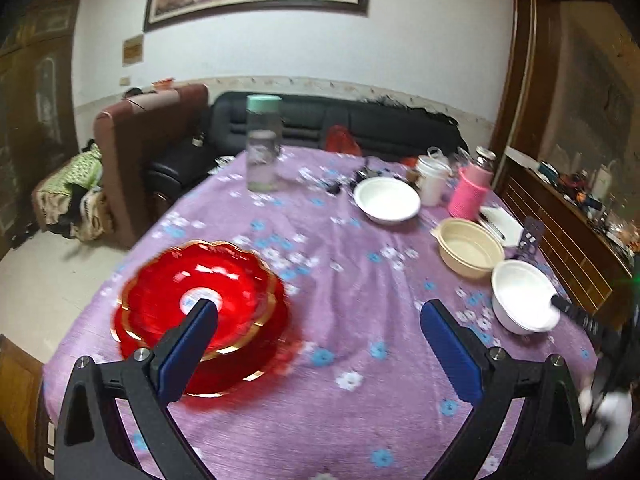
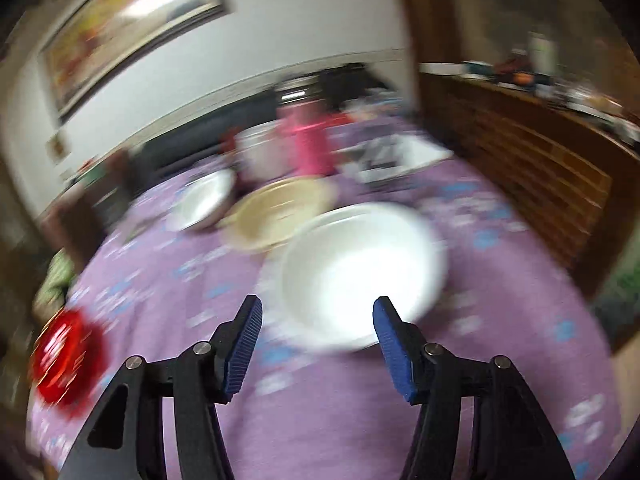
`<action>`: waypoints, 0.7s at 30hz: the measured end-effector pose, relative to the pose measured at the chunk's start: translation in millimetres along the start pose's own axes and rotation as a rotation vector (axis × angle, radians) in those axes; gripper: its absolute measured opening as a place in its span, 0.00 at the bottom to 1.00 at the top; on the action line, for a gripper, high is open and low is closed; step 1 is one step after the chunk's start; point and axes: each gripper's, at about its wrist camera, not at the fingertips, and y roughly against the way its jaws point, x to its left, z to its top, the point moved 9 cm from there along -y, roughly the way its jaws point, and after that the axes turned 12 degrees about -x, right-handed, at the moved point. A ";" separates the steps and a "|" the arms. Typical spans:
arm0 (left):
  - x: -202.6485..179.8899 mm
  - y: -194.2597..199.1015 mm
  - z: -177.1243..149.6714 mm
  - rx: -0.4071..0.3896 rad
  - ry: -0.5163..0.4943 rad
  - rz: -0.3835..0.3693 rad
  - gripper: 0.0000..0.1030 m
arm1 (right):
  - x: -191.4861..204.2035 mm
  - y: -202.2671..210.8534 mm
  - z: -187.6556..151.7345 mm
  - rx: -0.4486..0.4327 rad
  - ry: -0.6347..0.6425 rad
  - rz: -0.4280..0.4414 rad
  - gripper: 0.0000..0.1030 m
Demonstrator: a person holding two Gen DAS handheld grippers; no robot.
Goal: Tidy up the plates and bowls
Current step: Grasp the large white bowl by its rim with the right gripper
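Observation:
Stacked red glass plates with gold rims (image 1: 200,300) sit at the table's left, just ahead of my open, empty left gripper (image 1: 318,312); its left finger overlaps them in view. A white bowl (image 1: 522,296) sits at the right, a beige bowl (image 1: 468,248) behind it, another white bowl (image 1: 386,200) farther back. In the blurred right wrist view my right gripper (image 2: 318,312) is open and empty just short of the near white bowl (image 2: 360,268). The beige bowl (image 2: 280,212), far white bowl (image 2: 204,204) and red plates (image 2: 64,356) show too.
A purple flowered cloth (image 1: 340,360) covers the table. A clear bottle with a green cap (image 1: 262,148), a white cup (image 1: 432,180), a pink-sleeved jar (image 1: 470,192) and a napkin with cutlery (image 1: 498,222) stand at the back. A wooden sideboard (image 1: 560,232) is right.

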 end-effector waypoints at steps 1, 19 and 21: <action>-4.0 -3.8 -2.7 0.010 0.002 -0.007 0.98 | -22.2 -8.7 8.0 -0.004 -0.025 -0.045 0.60; -28.1 -40.5 -36.4 0.176 0.014 -0.063 0.98 | -34.5 -95.0 -28.7 0.282 -0.157 0.075 0.14; -33.6 -47.6 -40.9 0.202 0.016 -0.078 0.98 | -15.8 -94.1 -39.6 0.328 -0.166 0.147 0.14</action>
